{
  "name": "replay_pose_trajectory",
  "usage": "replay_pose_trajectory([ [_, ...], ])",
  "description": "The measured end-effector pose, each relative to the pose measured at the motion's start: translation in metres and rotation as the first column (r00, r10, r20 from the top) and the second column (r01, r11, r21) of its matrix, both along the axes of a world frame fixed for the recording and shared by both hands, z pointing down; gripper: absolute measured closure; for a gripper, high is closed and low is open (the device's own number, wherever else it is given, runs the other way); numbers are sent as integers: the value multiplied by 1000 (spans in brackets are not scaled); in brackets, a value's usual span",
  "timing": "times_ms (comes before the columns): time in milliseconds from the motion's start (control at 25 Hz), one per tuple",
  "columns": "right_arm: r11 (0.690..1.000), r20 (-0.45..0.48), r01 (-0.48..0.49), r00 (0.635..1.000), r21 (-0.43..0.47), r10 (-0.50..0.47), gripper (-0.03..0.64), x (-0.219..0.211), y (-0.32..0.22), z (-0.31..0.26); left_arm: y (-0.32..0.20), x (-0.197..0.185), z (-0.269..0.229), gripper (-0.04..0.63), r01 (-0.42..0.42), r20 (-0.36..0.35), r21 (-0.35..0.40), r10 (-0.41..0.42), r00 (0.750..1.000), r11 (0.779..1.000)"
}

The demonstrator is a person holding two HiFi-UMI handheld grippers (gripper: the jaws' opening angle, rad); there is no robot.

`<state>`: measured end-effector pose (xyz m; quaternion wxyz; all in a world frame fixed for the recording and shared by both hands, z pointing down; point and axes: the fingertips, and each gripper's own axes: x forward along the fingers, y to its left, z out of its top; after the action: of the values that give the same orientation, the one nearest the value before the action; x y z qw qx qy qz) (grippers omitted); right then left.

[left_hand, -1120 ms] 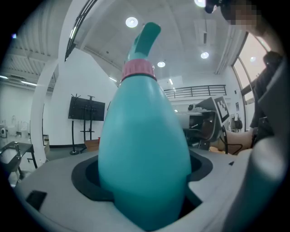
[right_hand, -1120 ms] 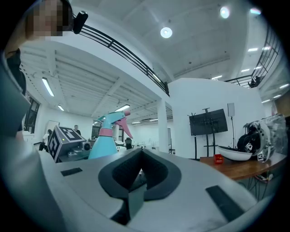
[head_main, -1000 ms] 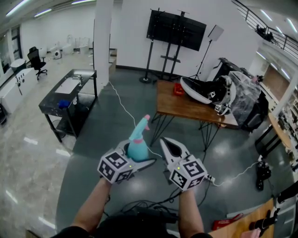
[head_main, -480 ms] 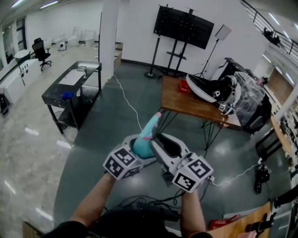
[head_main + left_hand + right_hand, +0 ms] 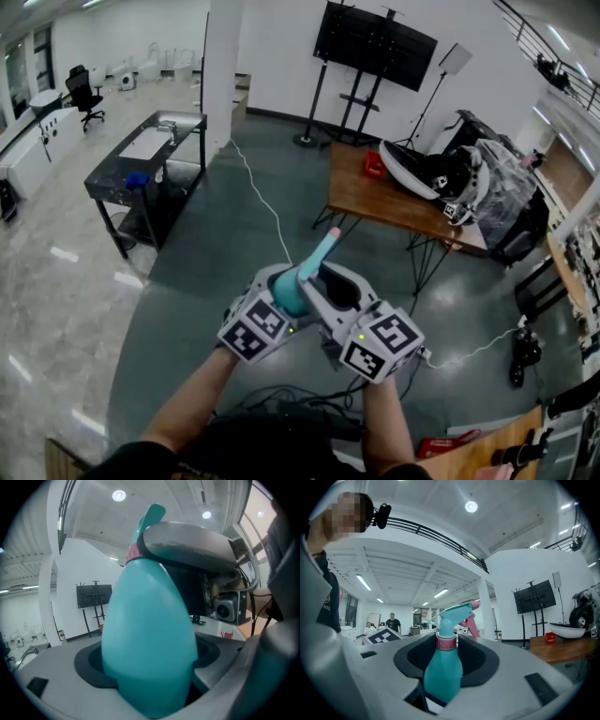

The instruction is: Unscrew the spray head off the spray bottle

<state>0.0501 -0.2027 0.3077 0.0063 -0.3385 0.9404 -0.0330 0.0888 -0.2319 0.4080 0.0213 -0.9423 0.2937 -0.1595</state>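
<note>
Your left gripper [image 5: 274, 292] clamps the spray bottle [image 5: 150, 634]; right gripper [image 5: 446, 656] jaws, just opening, stand wide about the pink collar [image 5: 446, 642], not pressing; probably a regrip; next, close there and twist.

We are wearing a dark top [image 5: 253, 457], its sleeves showing at seven and five o'clock; our left gripper [image 5: 284, 283] and right gripper [image 5: 334, 281] are showing grey shells, black pads, black-and-white marker cubes [image 5: 256, 329] and small green lights

The left claw [image 5: 279, 298] clamps the spray bottle [image 5: 315, 262] by its body. Just beside it, the right claw [image 5: 328, 286] has just been opening its jaws, and the bottle's neck stands between them.
</note>
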Motion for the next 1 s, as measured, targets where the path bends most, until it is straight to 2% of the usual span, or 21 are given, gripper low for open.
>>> replay_pose_trajectory([
  [240, 999, -24, 35, 999, 10, -34, 472, 0, 3, -1, 6, -1, 0, 160, -41, 25, 3, 41, 999, 999],
  [560, 994, 24, 108, 994, -17, -107, 477, 10, 7, 0, 23, 0, -5, 161, -201, -4, 6, 201, 980, 980],
  [800, 980, 52, 201, 978, -10, -200, 477, 15, 21, -5, 45, 3, -15, 163, -342, -56, -1, 341, 938, 940],
  [1000, 949, 52, 313, 948, 31, -314, 479, 17, 38, -8, 67, 7, -19, 164, -475, -84, -12, 472, 878, 880],
])
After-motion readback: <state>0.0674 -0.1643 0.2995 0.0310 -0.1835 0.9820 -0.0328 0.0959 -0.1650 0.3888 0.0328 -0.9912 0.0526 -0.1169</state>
